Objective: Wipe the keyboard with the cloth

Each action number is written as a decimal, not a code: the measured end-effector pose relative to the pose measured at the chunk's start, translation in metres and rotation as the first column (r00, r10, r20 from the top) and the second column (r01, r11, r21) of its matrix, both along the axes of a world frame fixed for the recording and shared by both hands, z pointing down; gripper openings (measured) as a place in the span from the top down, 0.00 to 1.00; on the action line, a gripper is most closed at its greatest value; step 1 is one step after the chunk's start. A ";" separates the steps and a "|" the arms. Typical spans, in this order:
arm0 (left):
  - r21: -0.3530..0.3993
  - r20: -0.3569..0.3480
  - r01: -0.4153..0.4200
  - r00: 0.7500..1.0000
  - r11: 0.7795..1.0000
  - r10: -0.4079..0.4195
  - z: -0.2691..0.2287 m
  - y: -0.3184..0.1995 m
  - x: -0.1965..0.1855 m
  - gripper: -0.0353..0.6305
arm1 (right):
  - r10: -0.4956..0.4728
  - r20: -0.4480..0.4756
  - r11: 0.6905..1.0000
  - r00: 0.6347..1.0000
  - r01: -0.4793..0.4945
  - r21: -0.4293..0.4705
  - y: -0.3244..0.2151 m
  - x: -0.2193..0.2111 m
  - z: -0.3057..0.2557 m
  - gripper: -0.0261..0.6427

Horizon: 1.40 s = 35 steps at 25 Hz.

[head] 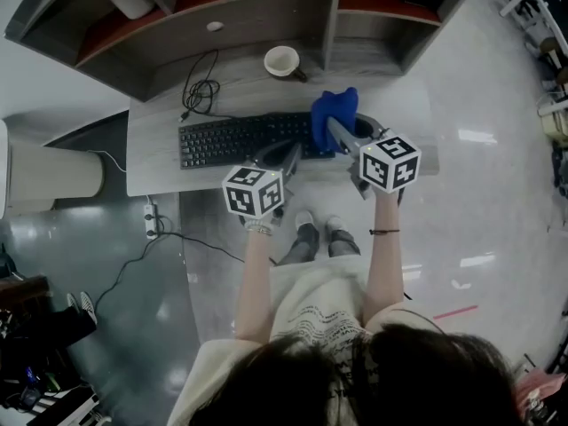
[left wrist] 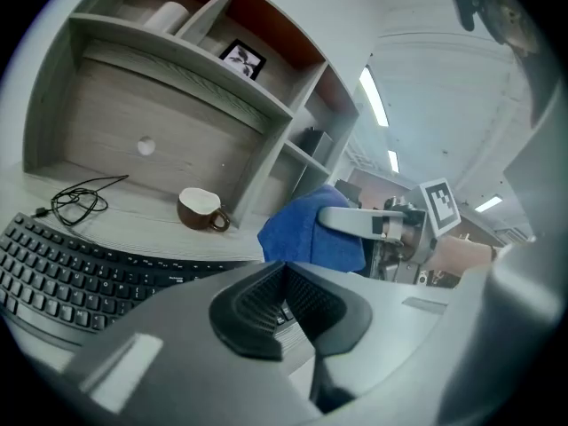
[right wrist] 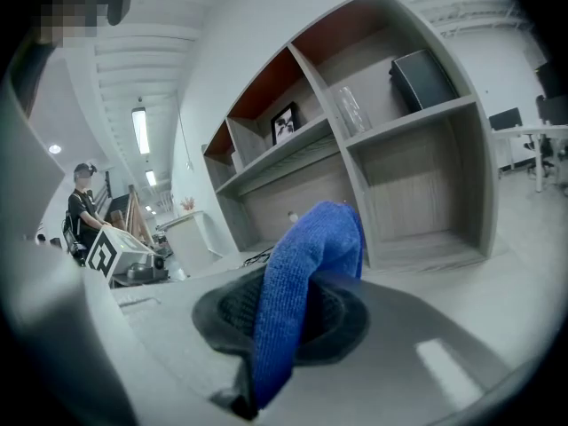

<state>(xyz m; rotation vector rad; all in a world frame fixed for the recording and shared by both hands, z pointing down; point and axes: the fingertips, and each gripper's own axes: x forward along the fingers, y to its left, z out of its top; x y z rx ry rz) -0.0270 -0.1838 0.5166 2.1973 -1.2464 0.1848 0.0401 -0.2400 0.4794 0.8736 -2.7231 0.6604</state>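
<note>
A black keyboard [head: 240, 140] lies on the grey desk [head: 390, 105]; the left gripper view shows its keys [left wrist: 62, 273] at the lower left. My right gripper [head: 340, 134] is shut on a blue cloth [head: 335, 112], held over the keyboard's right end. In the right gripper view the cloth [right wrist: 306, 273] stands up out of the shut jaws of that gripper [right wrist: 282, 319]. My left gripper [head: 287, 160] hovers at the keyboard's front edge, its jaws closed together on nothing [left wrist: 286, 298]. From the left gripper view the cloth [left wrist: 302, 233] and the right gripper's finger [left wrist: 351, 222] appear just ahead.
A brown cup [head: 282, 61] stands behind the keyboard, also seen as the cup [left wrist: 201, 209]. A coiled black cable [head: 202, 91] lies at the back left. Shelf compartments [head: 222, 7] rise behind the desk. A power strip [head: 151, 222] lies on the floor at the left.
</note>
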 end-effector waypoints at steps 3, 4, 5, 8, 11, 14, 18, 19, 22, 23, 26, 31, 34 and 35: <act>0.000 -0.008 -0.026 1.000 1.000 0.026 0.001 -0.004 -0.001 0.94 | 0.030 -0.009 1.000 1.000 -0.030 0.002 -0.002 0.004 0.001 0.87; 0.000 -0.012 -0.032 0.999 0.999 0.032 0.001 -0.005 -0.001 0.94 | 0.039 -0.008 0.999 0.999 -0.039 0.002 -0.002 0.005 0.001 0.87; -0.001 -0.015 -0.038 0.999 0.999 0.038 0.002 -0.006 0.000 0.94 | 0.049 -0.006 0.999 0.999 -0.049 0.000 -0.002 0.006 0.001 0.87; -0.010 -0.025 -0.049 0.999 0.999 0.048 0.005 -0.006 0.000 0.94 | 0.071 -0.004 0.998 0.997 -0.071 0.000 -0.002 0.011 0.002 0.87; -0.019 -0.033 -0.056 0.998 0.998 0.056 0.009 -0.008 0.003 0.94 | 0.084 -0.006 0.996 0.996 -0.084 0.002 -0.003 0.016 0.002 0.87; -0.029 -0.040 -0.064 0.997 0.998 0.063 0.012 -0.011 0.009 0.94 | 0.094 -0.018 0.996 0.995 -0.094 0.002 -0.004 0.024 0.003 0.87; -0.045 -0.055 -0.077 0.996 0.996 0.075 0.014 -0.014 0.021 0.94 | 0.100 -0.071 0.995 0.992 -0.100 0.000 -0.008 0.037 0.008 0.87; -0.051 -0.059 -0.083 0.995 0.995 0.080 0.016 -0.015 0.025 0.94 | 0.099 -0.092 0.995 0.991 -0.100 0.000 -0.009 0.041 0.010 0.87; -0.063 -0.076 -0.084 0.994 0.995 0.079 0.018 -0.021 0.033 0.94 | 0.085 -0.145 0.996 0.986 -0.086 -0.003 -0.012 0.046 0.018 0.87; -0.065 -0.079 -0.084 0.994 0.994 0.079 0.019 -0.023 0.035 0.94 | 0.080 -0.153 0.997 0.985 -0.082 -0.006 -0.013 0.047 0.021 0.87; -0.080 -0.081 -0.089 0.993 0.993 0.083 0.025 -0.024 0.044 0.94 | 0.066 -0.162 0.997 0.985 -0.071 -0.023 -0.014 0.049 0.030 0.87; -0.102 -0.089 -0.069 0.994 0.992 0.060 0.033 -0.025 0.044 0.94 | 0.017 -0.181 0.998 0.983 -0.027 -0.055 -0.013 0.037 0.048 0.87; -0.111 -0.092 -0.054 0.995 0.992 0.043 0.036 -0.028 0.042 0.94 | -0.019 -0.184 0.997 0.983 0.006 -0.072 -0.013 0.026 0.056 0.87; -0.115 -0.091 -0.048 0.995 0.992 0.038 0.038 -0.028 0.041 0.94 | -0.028 -0.180 0.997 0.983 0.015 -0.077 -0.013 0.023 0.058 0.87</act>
